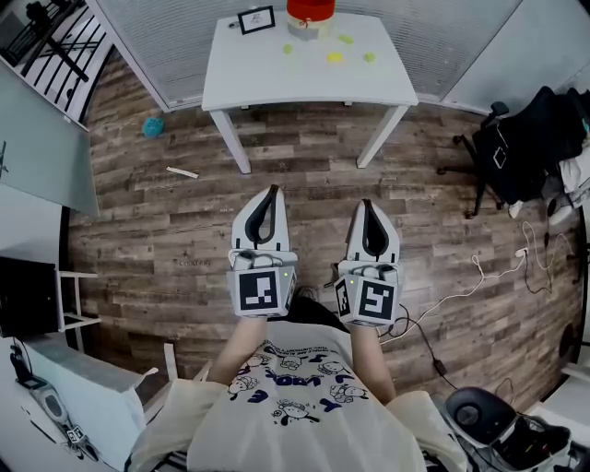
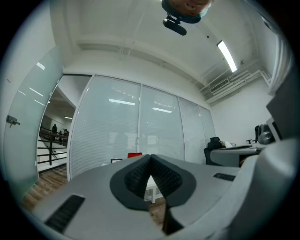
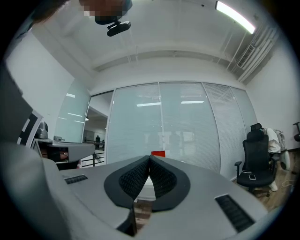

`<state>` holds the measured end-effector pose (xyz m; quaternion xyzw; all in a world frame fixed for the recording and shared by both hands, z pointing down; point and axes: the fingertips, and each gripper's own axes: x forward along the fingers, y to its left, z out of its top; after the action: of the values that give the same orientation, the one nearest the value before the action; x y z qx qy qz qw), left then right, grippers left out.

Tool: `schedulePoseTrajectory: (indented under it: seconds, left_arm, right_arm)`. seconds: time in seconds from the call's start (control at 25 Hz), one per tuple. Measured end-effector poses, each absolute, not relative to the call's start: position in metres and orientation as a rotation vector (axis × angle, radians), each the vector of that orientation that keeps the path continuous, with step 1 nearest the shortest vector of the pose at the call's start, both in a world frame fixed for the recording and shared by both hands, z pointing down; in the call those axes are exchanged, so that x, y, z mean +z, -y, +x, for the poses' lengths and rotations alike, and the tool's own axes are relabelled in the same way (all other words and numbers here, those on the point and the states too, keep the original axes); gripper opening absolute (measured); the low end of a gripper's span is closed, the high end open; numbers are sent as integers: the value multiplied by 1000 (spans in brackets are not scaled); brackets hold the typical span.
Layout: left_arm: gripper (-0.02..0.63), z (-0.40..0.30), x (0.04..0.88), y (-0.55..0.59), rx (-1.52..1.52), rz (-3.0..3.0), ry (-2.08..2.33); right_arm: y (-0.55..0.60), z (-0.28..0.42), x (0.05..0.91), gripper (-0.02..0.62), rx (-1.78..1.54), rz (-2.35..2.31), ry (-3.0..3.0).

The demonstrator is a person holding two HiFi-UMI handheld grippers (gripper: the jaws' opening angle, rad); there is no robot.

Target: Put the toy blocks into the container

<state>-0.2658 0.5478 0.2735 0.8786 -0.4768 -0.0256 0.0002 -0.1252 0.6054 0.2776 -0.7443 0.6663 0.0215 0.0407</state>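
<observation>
A red container (image 1: 311,13) stands at the far edge of a white table (image 1: 267,74), with several small yellow-green toy blocks (image 1: 335,57) scattered on the tabletop beside it. Both grippers are held level over the wooden floor, well short of the table. My left gripper (image 1: 272,190) is shut with nothing between its jaws. My right gripper (image 1: 366,203) is shut and empty too. In the left gripper view the closed left gripper (image 2: 150,156) points at the table, with the red container (image 2: 134,154) just above the tips. In the right gripper view the red container (image 3: 158,153) shows over the closed right gripper (image 3: 149,157).
A framed marker card (image 1: 256,19) stands on the table's left. A teal ball (image 1: 153,126) and a small stick (image 1: 182,171) lie on the floor at the left. A black office chair (image 1: 516,147) and cables (image 1: 479,272) are at the right; glass walls behind the table.
</observation>
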Motion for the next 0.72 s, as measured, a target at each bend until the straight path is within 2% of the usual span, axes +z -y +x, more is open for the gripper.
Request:
schedulePoseTrajectory:
  seconds: [0.72]
  left_arm:
    - [26,-242,277,-551,-48,2738,1581]
  right_arm:
    - [-597,-101,286,31,52,-2202,-2110]
